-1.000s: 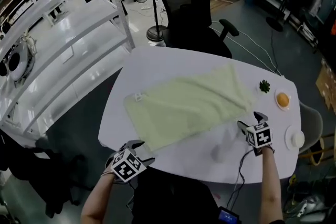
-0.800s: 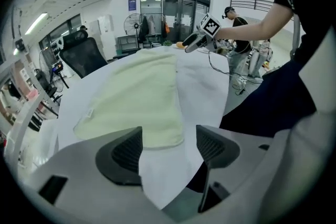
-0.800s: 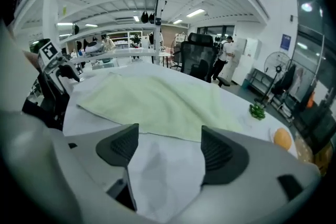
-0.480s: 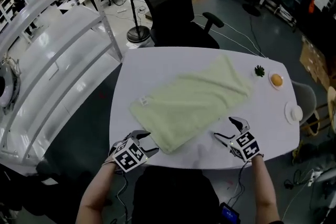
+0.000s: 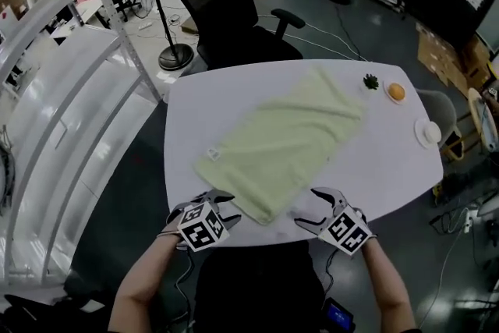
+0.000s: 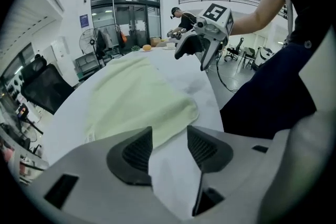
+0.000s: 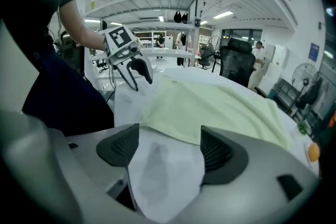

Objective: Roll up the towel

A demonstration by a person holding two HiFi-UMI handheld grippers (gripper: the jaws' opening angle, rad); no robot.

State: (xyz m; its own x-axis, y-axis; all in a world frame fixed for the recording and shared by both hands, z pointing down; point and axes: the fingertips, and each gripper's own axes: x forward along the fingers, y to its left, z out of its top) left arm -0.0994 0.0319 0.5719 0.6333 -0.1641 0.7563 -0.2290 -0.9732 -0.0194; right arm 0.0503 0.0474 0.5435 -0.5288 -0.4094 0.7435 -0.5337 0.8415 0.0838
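Observation:
A pale green towel [image 5: 284, 140] lies flat and slantwise on the white table [image 5: 390, 168], its near short end at the front edge. My left gripper [image 5: 222, 207] hovers just left of that near corner. Its jaws have just been closing, but they stand open over bare table with the towel [image 6: 134, 97] just ahead of the pads. My right gripper [image 5: 306, 207] sits just right of the same corner, open and holding nothing, with the towel's edge [image 7: 220, 107] a little beyond its fingertips. Each gripper shows in the other's view, the right gripper [image 6: 197, 50] and the left gripper [image 7: 137, 73].
At the table's far right stand a small green plant [image 5: 371, 81], an orange [image 5: 396, 92] and a white round dish [image 5: 431, 133]. A black office chair [image 5: 214, 4] stands behind the table. White shelving [image 5: 70, 90] runs along the left.
My right gripper has travelled left along the front edge to the towel's near corner. My left gripper has shifted slightly and rolled, and its jaws stand narrower than before.

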